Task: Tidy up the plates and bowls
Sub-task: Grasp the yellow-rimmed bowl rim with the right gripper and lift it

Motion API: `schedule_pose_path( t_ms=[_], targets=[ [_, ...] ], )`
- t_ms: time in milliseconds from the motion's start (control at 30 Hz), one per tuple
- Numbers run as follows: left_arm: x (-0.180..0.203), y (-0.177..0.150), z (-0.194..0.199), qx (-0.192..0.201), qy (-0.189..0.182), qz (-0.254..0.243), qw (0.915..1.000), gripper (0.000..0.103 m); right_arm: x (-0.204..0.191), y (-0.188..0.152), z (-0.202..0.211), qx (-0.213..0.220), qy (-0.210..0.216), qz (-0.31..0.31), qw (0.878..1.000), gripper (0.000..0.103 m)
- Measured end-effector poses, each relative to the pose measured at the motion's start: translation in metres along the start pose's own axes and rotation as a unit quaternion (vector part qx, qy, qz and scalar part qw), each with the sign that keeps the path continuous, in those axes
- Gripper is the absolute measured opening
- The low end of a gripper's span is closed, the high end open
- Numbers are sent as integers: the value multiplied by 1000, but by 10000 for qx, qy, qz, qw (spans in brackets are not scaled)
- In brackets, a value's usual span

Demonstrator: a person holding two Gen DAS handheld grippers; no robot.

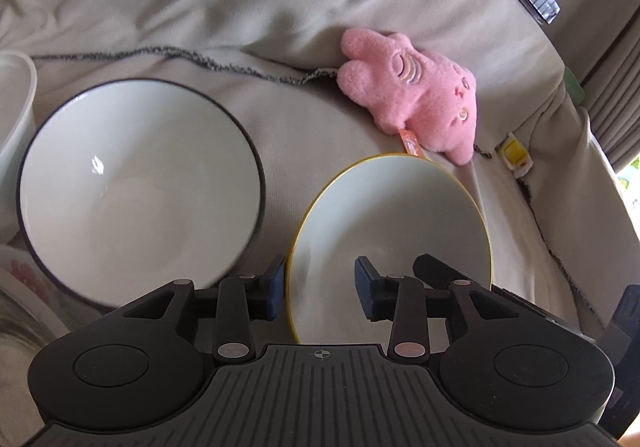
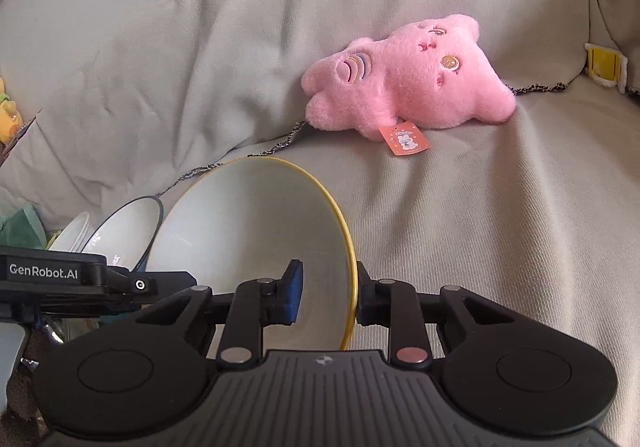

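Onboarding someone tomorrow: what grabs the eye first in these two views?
The pink plush toy lying on the grey blanket, behind the dishes. Next, the yellow-rimmed bowl, tilted, with both the left gripper and the right gripper straddling its rim from opposite sides. Left of it sits a bigger dark-rimmed bowl.

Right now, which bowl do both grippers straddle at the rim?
The yellow-rimmed bowl; the black-rimmed bowl lies free beside it on the sofa cover.
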State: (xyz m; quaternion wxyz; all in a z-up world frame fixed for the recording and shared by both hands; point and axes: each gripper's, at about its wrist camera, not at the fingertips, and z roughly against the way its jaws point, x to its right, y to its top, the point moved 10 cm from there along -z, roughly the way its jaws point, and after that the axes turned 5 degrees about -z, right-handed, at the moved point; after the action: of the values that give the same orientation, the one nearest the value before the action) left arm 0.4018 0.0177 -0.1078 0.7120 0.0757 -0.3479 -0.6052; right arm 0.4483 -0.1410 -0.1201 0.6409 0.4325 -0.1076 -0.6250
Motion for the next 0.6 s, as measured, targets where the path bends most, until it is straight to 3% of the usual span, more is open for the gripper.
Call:
schedule_pose_path(
  t_ms=[100, 300, 600],
  targets=[
    [3, -8, -2, -175, -93, 12, 9998, 49, 1, -2, 7, 4, 40, -81, 10000, 25],
    [10, -9, -6, 70, -281, -189, 9994, 47, 10, -6, 3, -67, -114, -240, 9996, 25],
    [22, -29, -38, -392, -726, -227, 9963, 43, 12, -17, -10, -326, -44, -381, 9987, 25]
  ],
)
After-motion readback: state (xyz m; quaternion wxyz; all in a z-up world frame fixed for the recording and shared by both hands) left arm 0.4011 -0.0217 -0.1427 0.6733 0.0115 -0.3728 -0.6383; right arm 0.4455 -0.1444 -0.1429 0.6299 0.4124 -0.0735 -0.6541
